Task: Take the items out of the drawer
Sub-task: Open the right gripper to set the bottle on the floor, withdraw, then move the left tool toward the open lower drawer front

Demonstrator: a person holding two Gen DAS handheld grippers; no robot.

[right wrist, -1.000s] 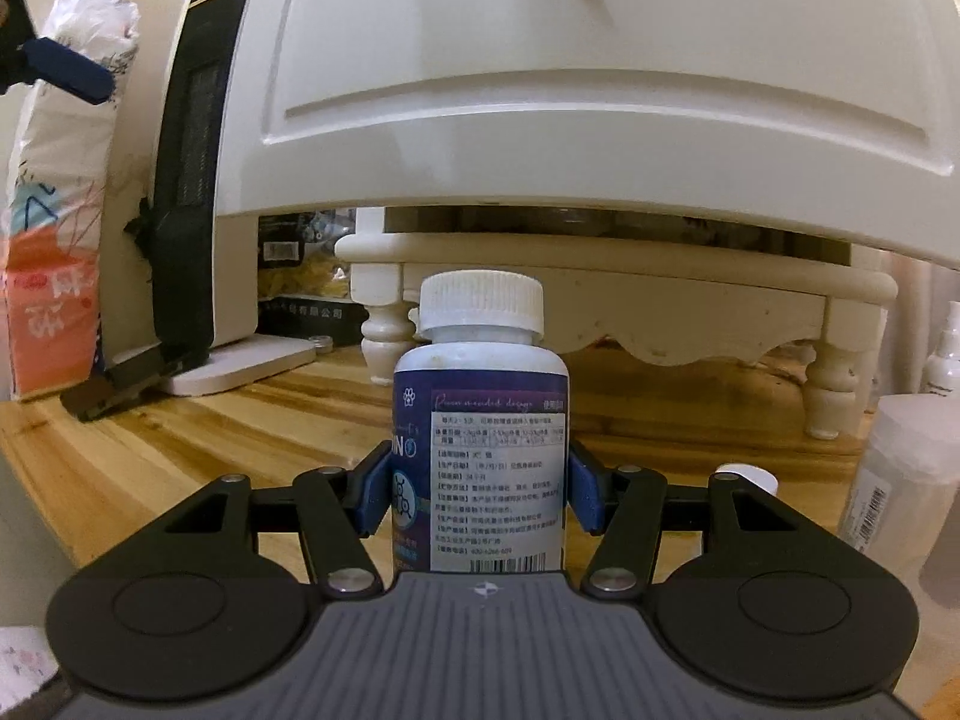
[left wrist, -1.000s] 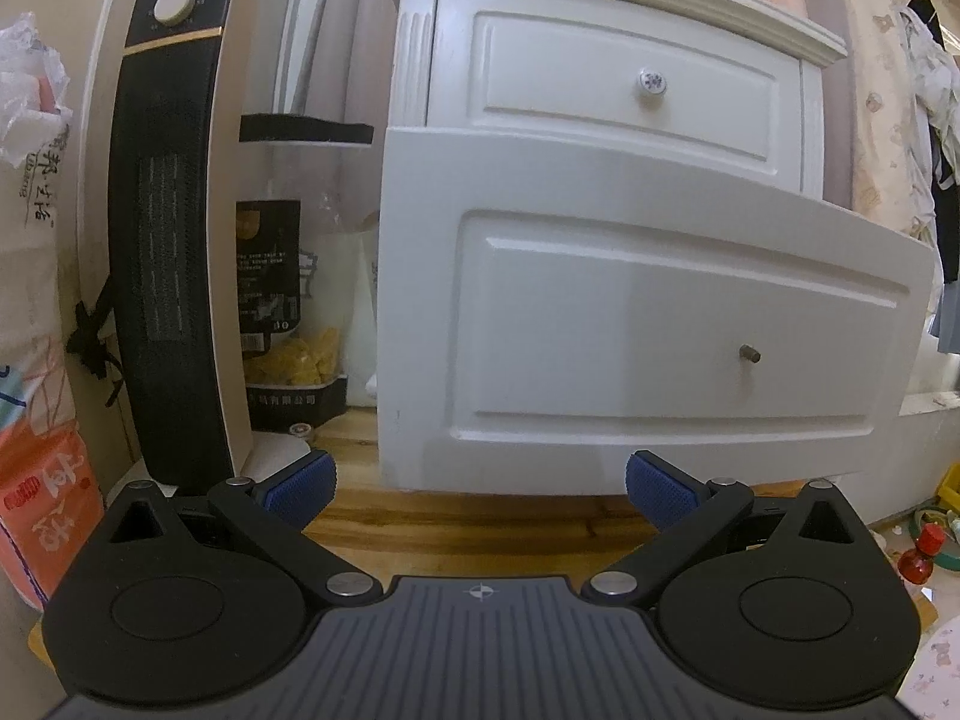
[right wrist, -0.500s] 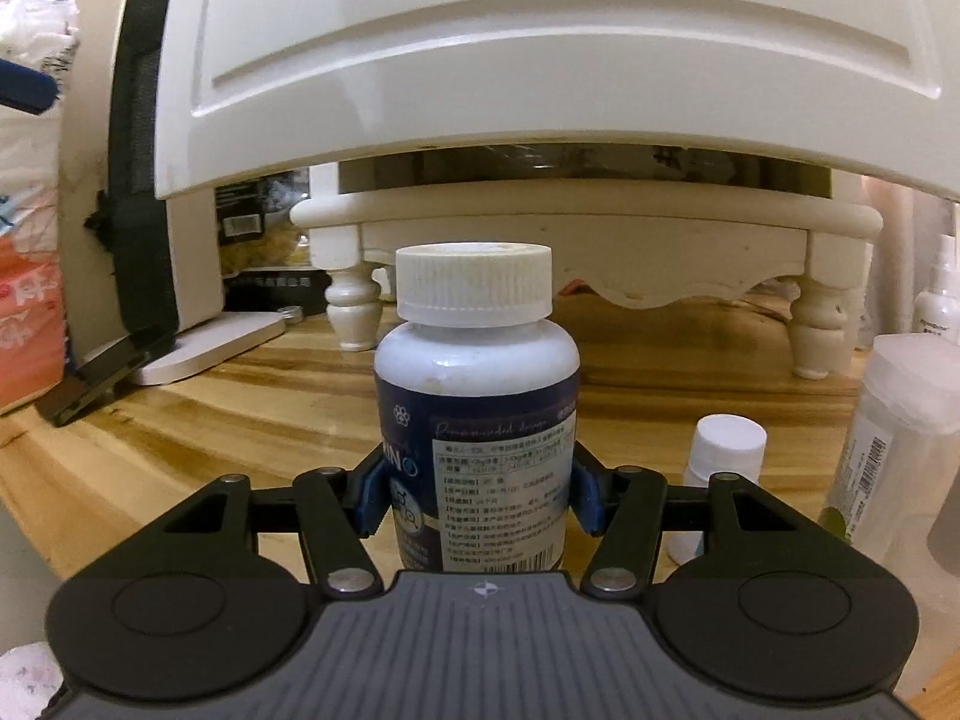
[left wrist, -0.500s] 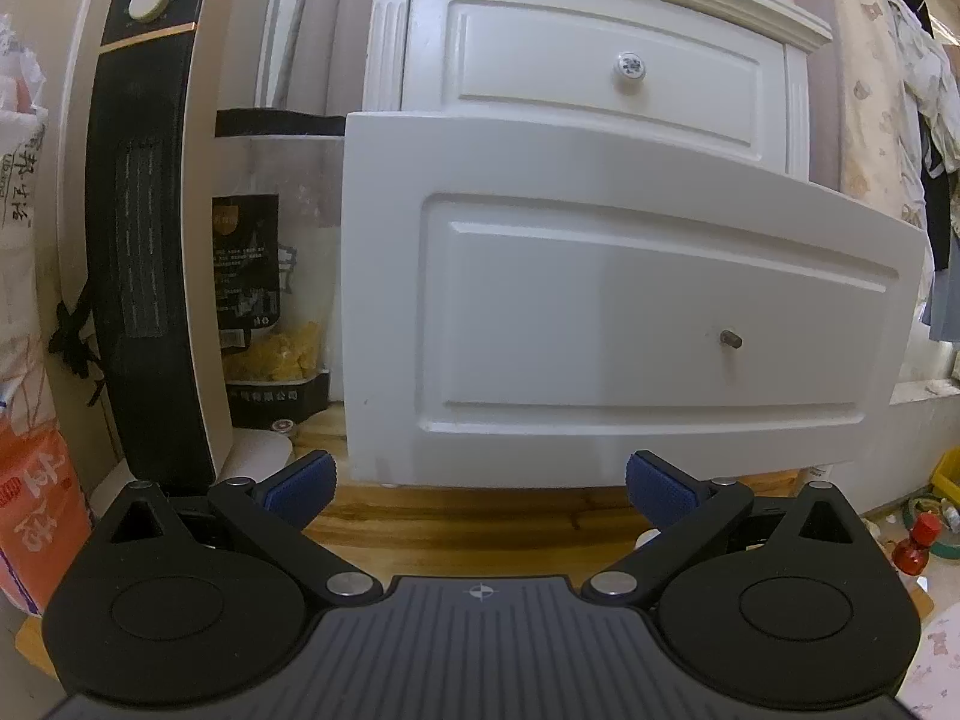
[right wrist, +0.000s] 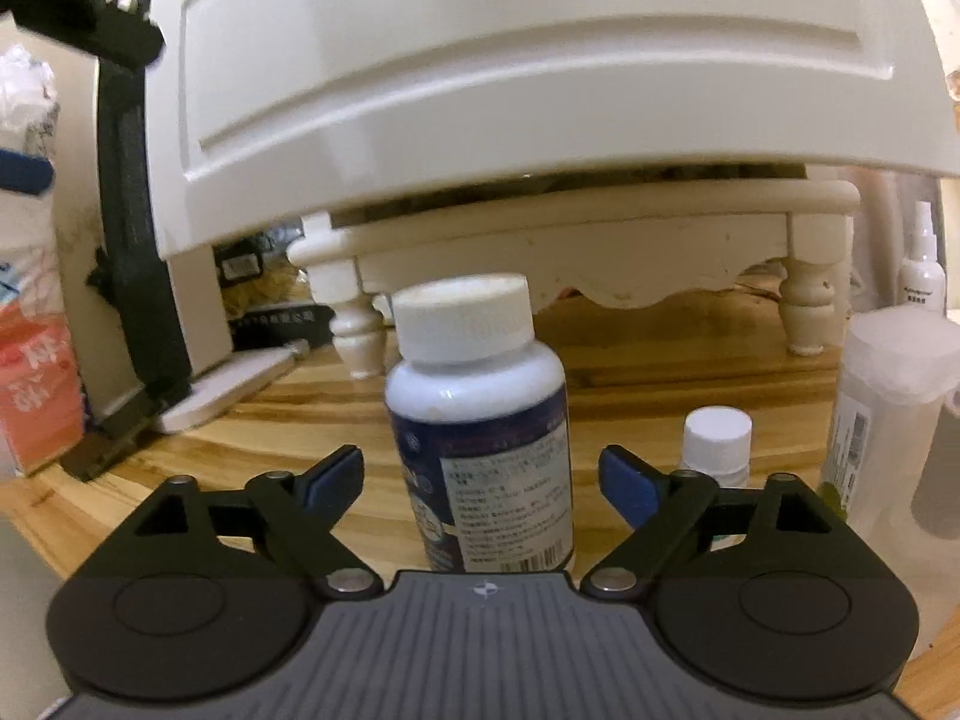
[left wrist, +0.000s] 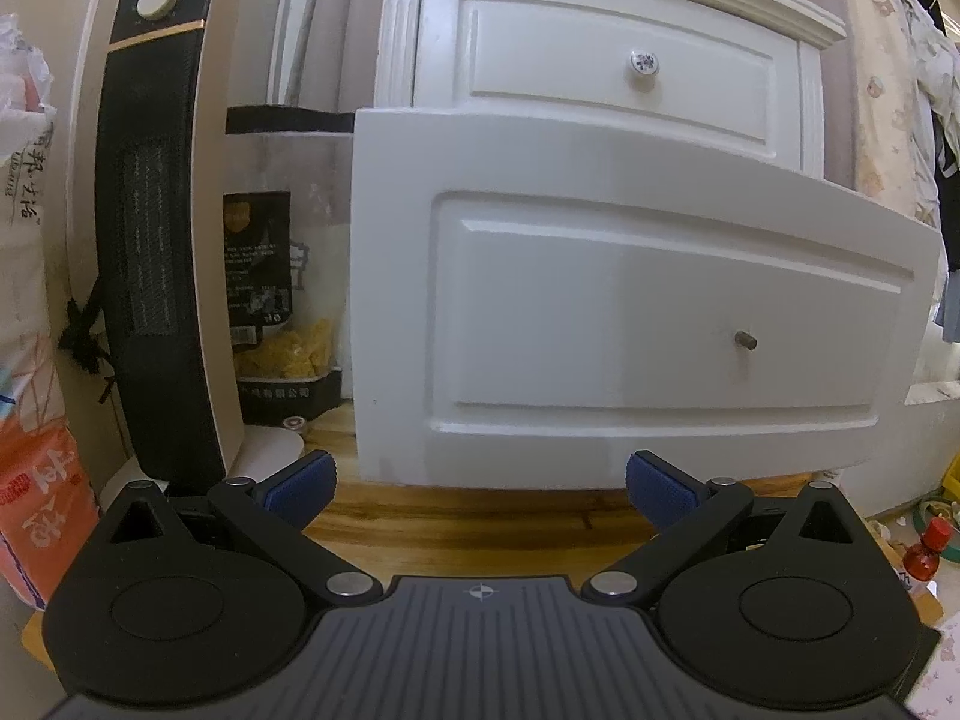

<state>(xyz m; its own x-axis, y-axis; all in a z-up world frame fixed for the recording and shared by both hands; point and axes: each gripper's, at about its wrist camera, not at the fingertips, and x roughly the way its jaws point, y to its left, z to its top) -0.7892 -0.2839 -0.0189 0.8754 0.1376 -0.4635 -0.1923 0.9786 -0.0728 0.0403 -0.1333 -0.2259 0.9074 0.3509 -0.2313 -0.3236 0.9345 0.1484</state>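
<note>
A white-capped pill bottle (right wrist: 480,420) with a dark blue label stands on the wooden floor (right wrist: 660,384), between the spread fingers of my right gripper (right wrist: 480,480). Its jaws are opening and the blue pads do not touch the bottle. The lower drawer (left wrist: 648,324) of the white nightstand is pulled out, with a small metal stud (left wrist: 746,341) where a knob goes; its front fills the top of the right wrist view (right wrist: 510,60). My left gripper (left wrist: 480,480) is open and empty, low in front of that drawer.
A small white-capped bottle (right wrist: 717,444), a translucent container (right wrist: 888,414) and a spray bottle (right wrist: 921,270) stand at the right. A tall black and beige heater (left wrist: 156,240), a snack bag (left wrist: 270,312) and an orange-white bag (left wrist: 36,480) are left of the nightstand. The upper drawer (left wrist: 612,66) is closed.
My right gripper has let go of the pill bottle; its fingers have spread wide and the view has rolled slightly. The left gripper has stayed open, shifting slightly.
</note>
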